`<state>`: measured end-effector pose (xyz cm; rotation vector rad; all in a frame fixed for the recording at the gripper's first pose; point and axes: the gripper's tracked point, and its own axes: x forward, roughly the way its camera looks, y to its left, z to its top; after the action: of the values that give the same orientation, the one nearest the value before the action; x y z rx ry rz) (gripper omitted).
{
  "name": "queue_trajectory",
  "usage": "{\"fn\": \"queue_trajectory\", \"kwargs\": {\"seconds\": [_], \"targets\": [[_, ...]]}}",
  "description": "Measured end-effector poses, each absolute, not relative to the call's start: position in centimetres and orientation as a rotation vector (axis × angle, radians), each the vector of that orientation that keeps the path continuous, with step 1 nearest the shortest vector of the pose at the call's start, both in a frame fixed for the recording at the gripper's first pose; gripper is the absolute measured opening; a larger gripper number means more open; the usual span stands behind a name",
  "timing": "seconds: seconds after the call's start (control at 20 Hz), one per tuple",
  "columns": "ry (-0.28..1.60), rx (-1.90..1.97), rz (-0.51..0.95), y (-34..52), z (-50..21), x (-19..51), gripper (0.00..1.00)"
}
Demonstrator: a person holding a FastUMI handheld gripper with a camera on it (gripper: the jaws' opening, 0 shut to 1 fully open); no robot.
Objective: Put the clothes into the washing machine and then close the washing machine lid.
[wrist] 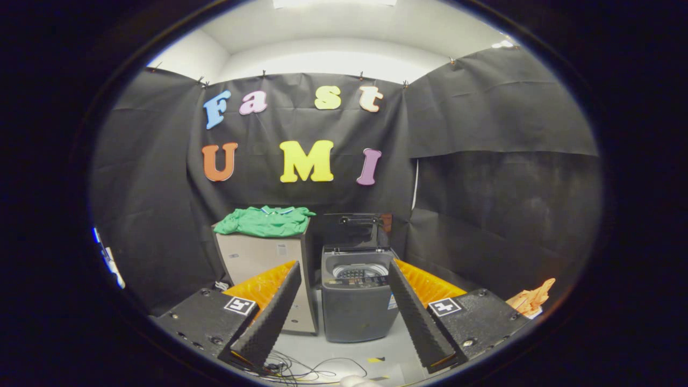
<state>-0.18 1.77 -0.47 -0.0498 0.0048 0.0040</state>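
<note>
Green shirt (265,221) lies on cabinet (258,258), beyond the spread, empty fingers (279,306)

Gripper camera faces forward along its 2 fingers (269,317) — level, well back from the washing machine (356,301).

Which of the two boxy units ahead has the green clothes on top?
The taller beige cabinet, carrying the green shirt; the dark washing machine beside it stands lid-up beyond the open gripper.
</note>
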Motion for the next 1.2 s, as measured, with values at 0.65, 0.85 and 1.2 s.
{"fn": "queue_trajectory", "kwargs": {"seconds": [0.65, 0.85, 1.2], "targets": [[0.010, -0.020, -0.023, 1.2, 1.9, 3.4, 1.00], [0.011, -0.022, -0.015, 1.8, 4.1, 7.3, 1.00], [0.001, -0.035, 0.061, 5.2, 8.7, 18.3, 1.00]]}}
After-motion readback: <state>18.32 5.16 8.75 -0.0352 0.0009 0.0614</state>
